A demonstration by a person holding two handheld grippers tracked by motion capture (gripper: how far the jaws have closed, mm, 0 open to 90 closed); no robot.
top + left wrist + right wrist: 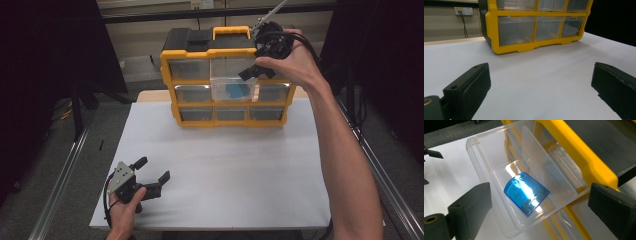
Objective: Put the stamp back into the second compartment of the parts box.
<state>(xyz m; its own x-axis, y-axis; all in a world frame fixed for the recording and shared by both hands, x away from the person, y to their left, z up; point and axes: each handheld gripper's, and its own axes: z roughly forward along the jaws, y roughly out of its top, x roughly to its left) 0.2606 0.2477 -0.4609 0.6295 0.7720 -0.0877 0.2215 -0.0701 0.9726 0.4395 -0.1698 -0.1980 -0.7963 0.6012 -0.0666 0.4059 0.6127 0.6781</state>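
Drawer pulled out, blue piece dropped inside; right gripper gaping at 1 o'clock, left gripper idle, open. Just needs shutting.

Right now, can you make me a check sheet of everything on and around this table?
Surface: white table, bare in front of the organizer.
Job's things: yellow drawer organizer at the far edge; its clear middle drawer pulled out, with a blue piece lying inside.
Clutter: nothing seen.
Grippers: right gripper open above the drawer, holding nothing; left gripper open, low over the near left corner.
Cables: one black cable trails from the left gripper.
Surroundings: metal rails beside the table, dark curtains, a wall socket.
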